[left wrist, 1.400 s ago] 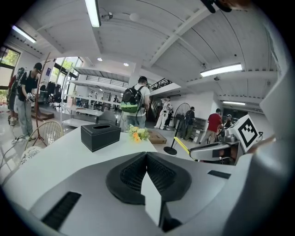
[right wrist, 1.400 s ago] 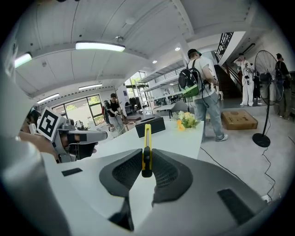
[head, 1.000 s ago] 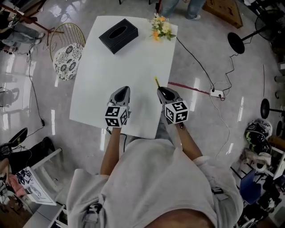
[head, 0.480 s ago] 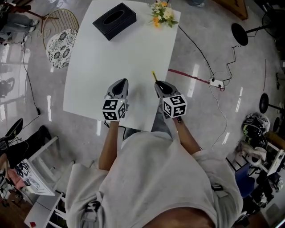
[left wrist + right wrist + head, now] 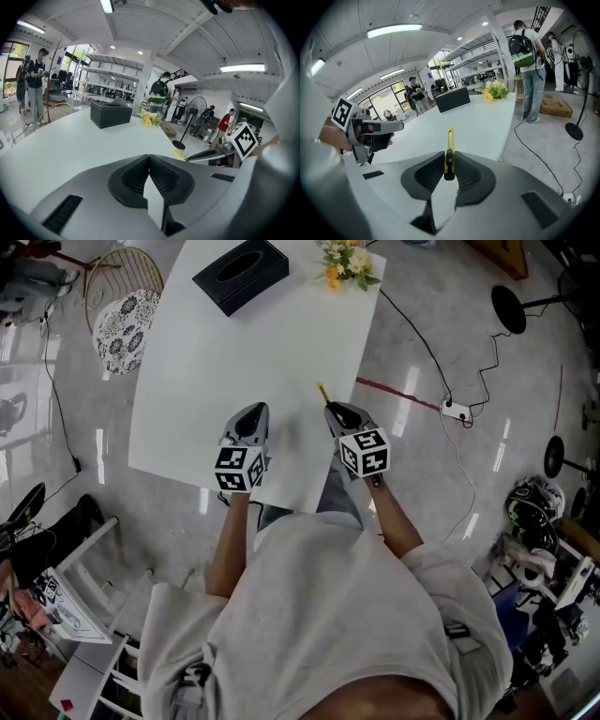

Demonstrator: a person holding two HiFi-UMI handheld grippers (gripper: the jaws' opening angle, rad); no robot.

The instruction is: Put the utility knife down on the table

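A slim yellow utility knife [image 5: 449, 145] with a black slider is clamped between the pads of my right gripper [image 5: 449, 161] and sticks out forward over the white table [image 5: 478, 117]. From the head view its yellow tip [image 5: 322, 392] pokes past my right gripper [image 5: 337, 413] above the table's near right part [image 5: 281, 343]. My left gripper [image 5: 249, 420] hovers beside it to the left over the near edge. Its jaws [image 5: 149, 161] are shut with nothing between them. The knife's tip [image 5: 178, 154] and the right gripper's marker cube [image 5: 243, 139] show in the left gripper view.
A black tissue box [image 5: 240, 274] and a small flower bunch [image 5: 347, 263] stand at the table's far end. A round wire chair [image 5: 122, 320] sits left of the table. Cables and a power strip [image 5: 454, 410] lie on the floor to the right.
Both grippers have sunk lower toward the table, the right one still gripping the knife. The head view has shifted, so the table sits higher in the picture.
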